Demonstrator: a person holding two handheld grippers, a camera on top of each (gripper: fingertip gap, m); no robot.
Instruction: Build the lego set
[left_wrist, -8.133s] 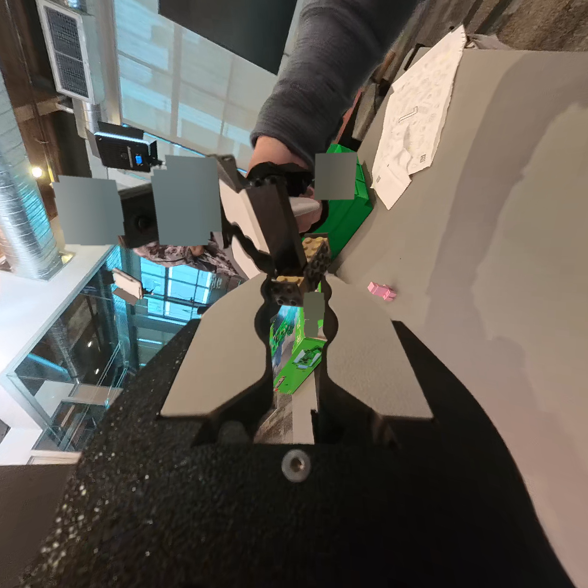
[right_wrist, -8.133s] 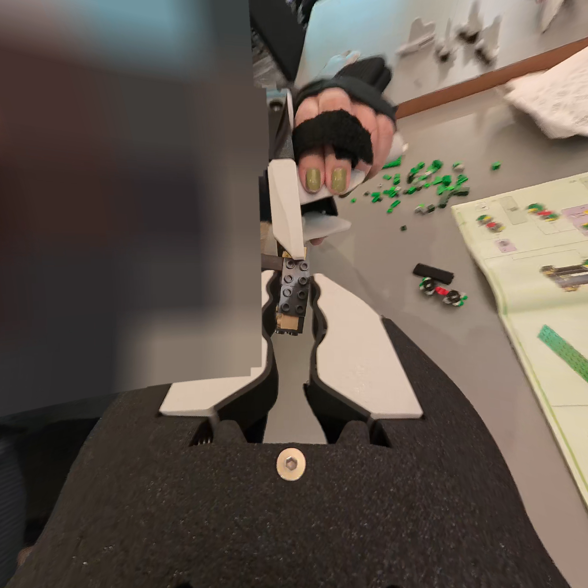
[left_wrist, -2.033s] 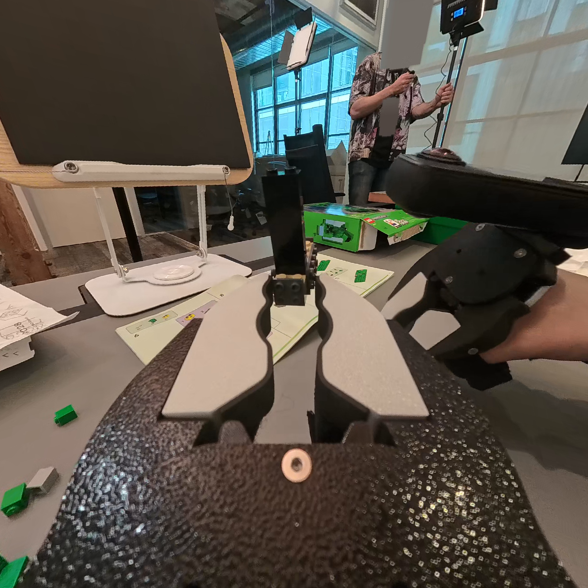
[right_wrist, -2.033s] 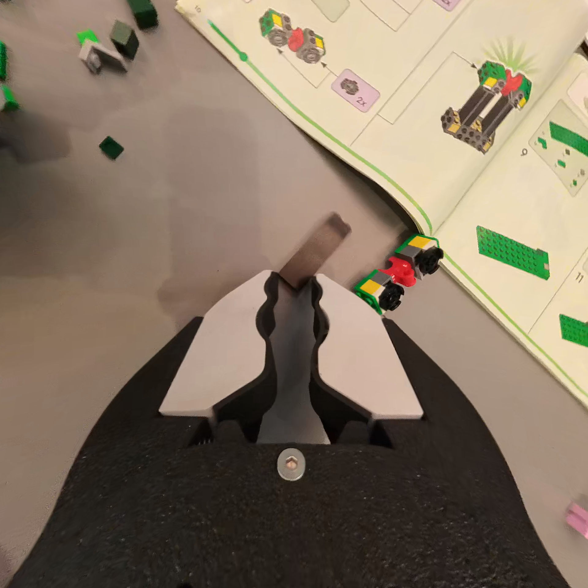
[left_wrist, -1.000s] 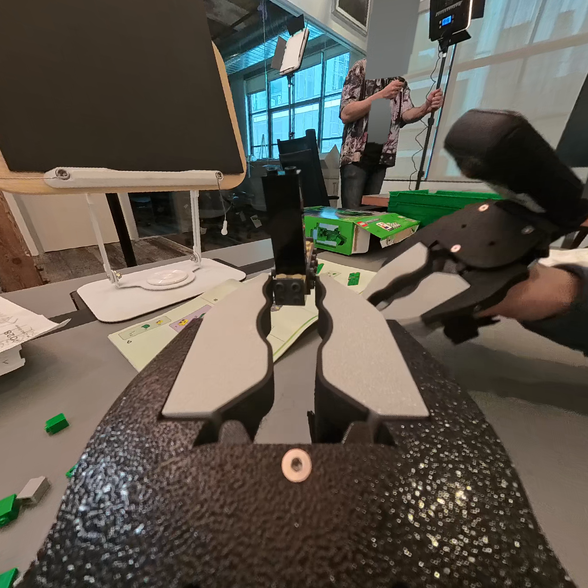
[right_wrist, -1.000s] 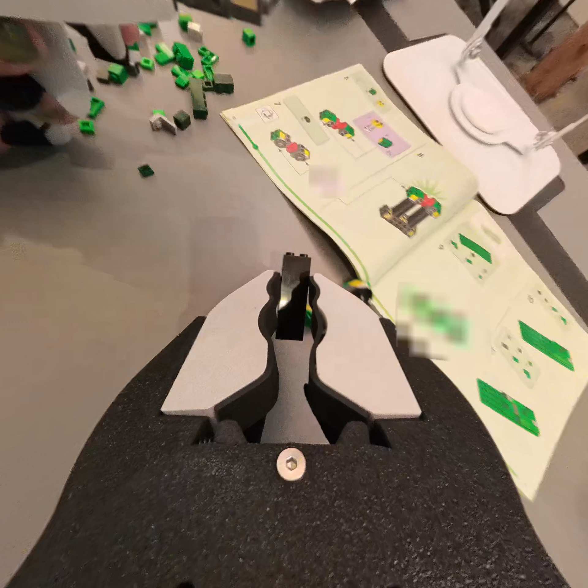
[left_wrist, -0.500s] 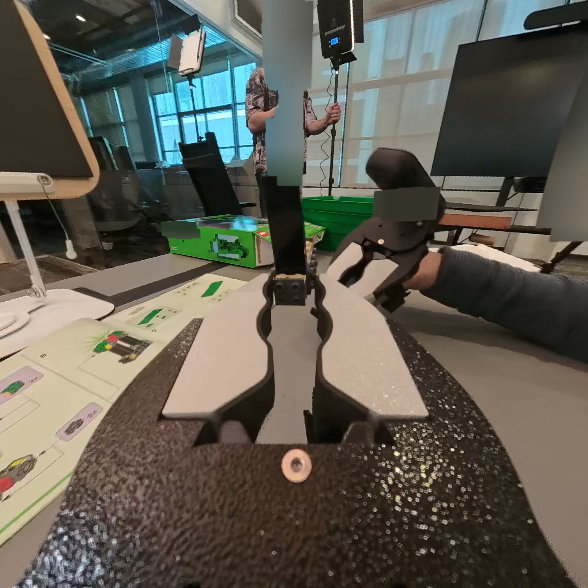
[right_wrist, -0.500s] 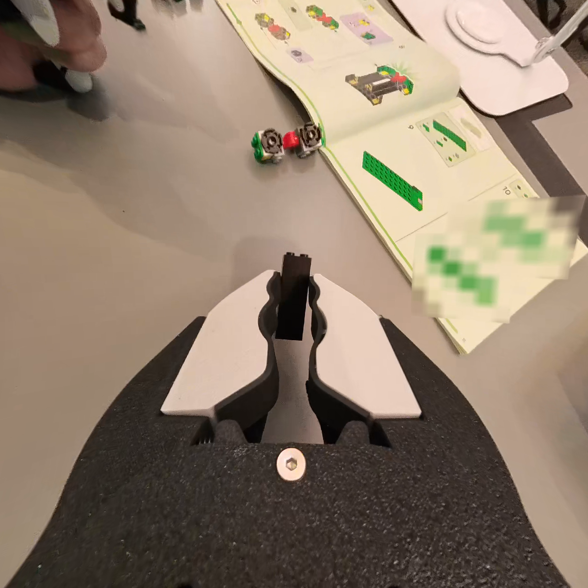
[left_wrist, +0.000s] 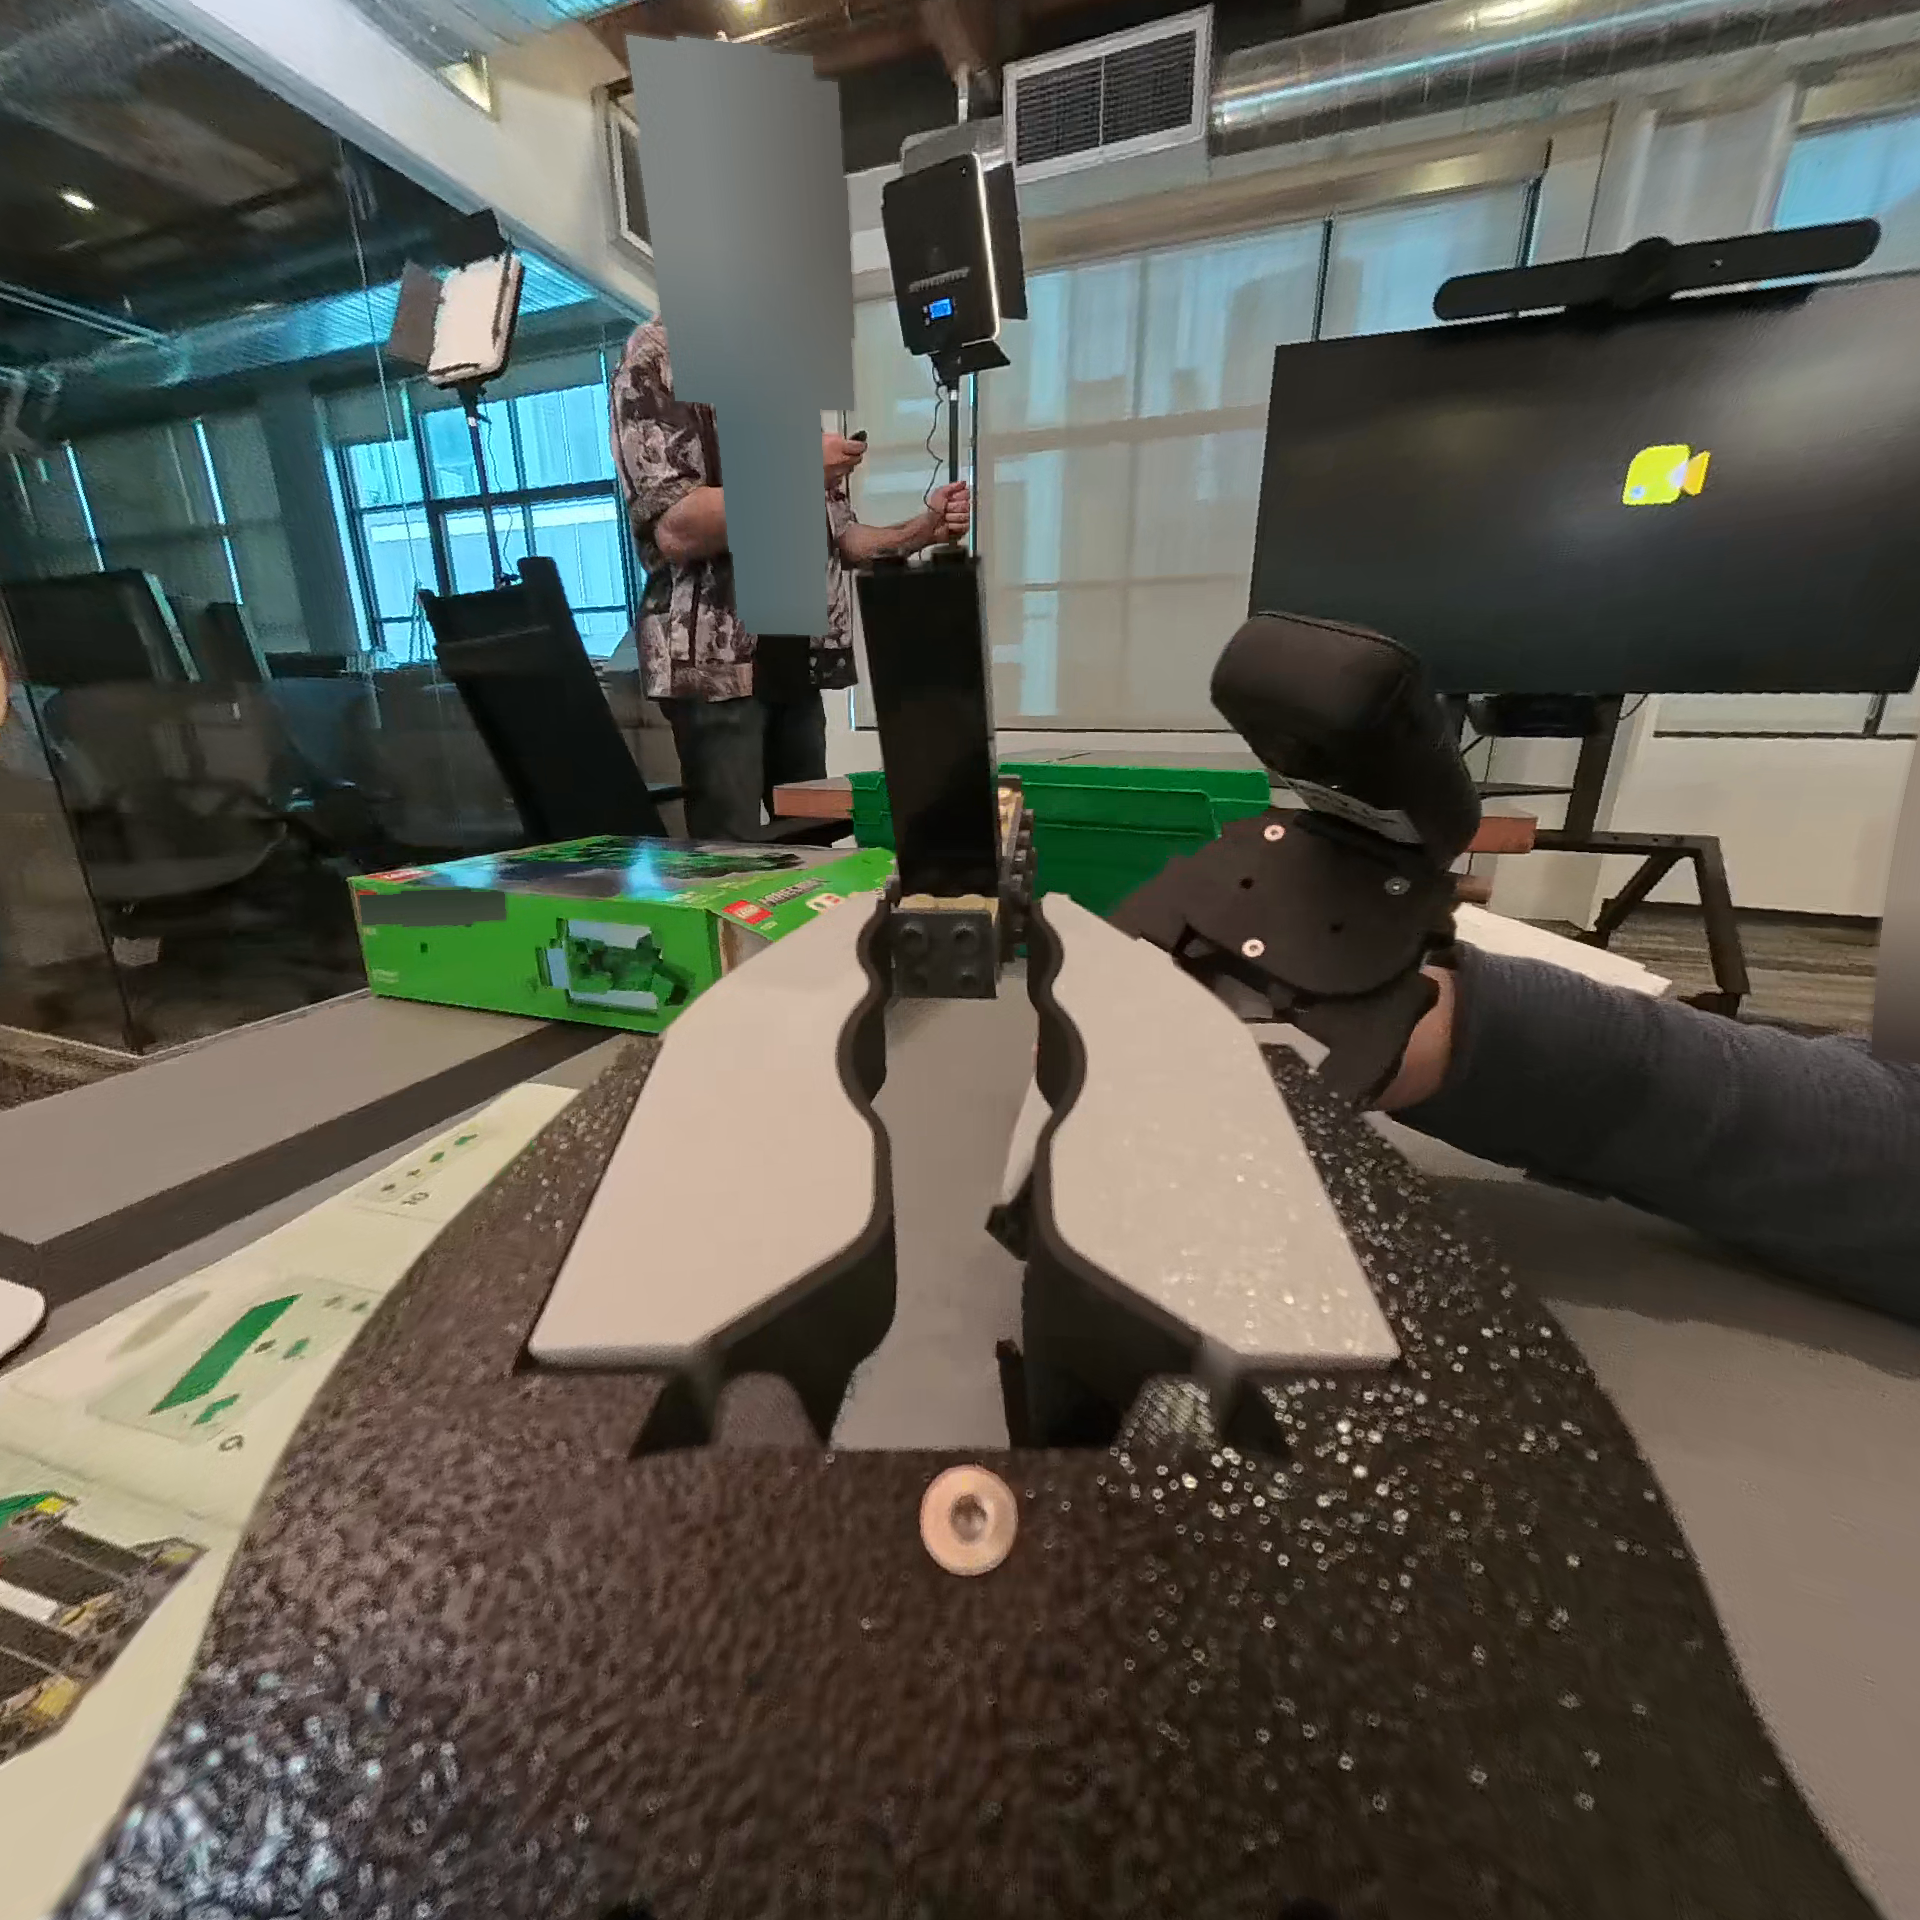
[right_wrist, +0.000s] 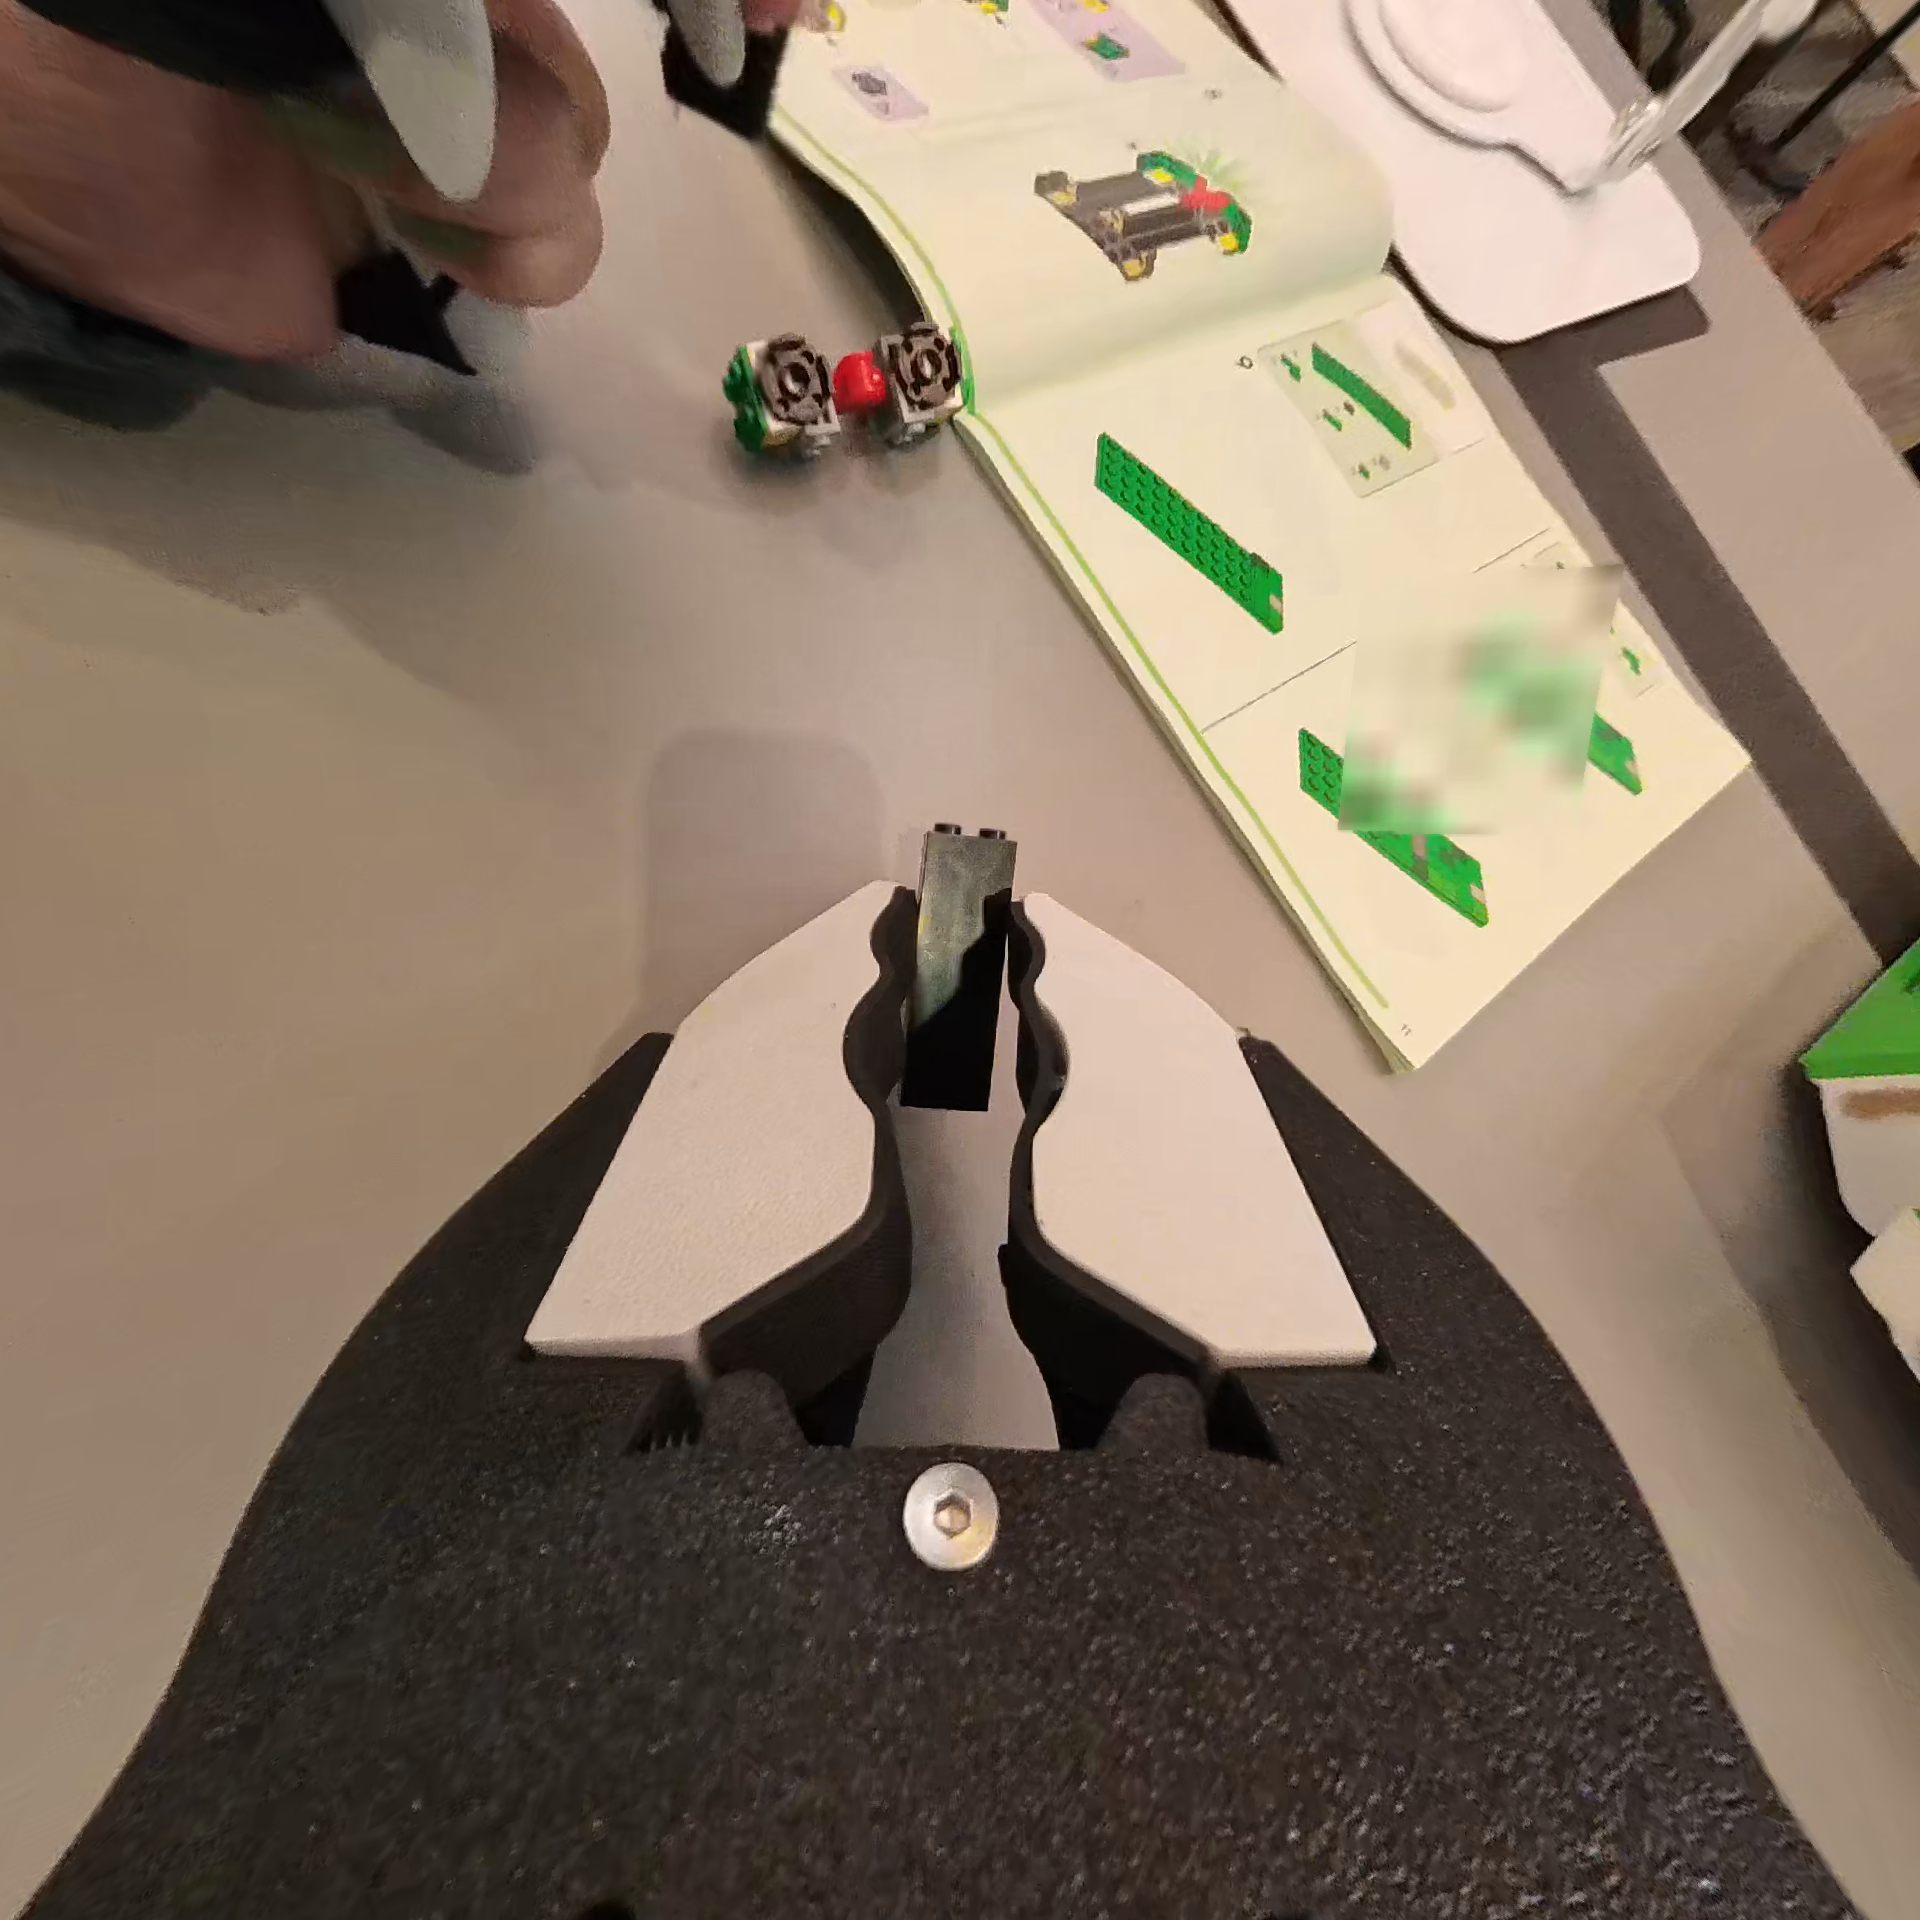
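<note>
Lego pieces gripped in both claws above the grey table (right_wrist: 312, 831).
Left claw (left_wrist: 951, 961) clamps a tan-and-black base with a black column (left_wrist: 928, 727) standing upright; right claw (right_wrist: 956, 966) pinches a black brick (right_wrist: 961, 935). Far off, a wheel piece (right_wrist: 842, 390) lies touching the open booklet (right_wrist: 1195, 468); a green box (left_wrist: 582, 925) sits far left.

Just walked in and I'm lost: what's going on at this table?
A person is building a Lego set with two handheld grippers. The left gripper is clamped on a partly built black column assembly. The right gripper holds a tall black brick above the grey table. A small wheeled piece lies beside the open instruction booklet.
</note>
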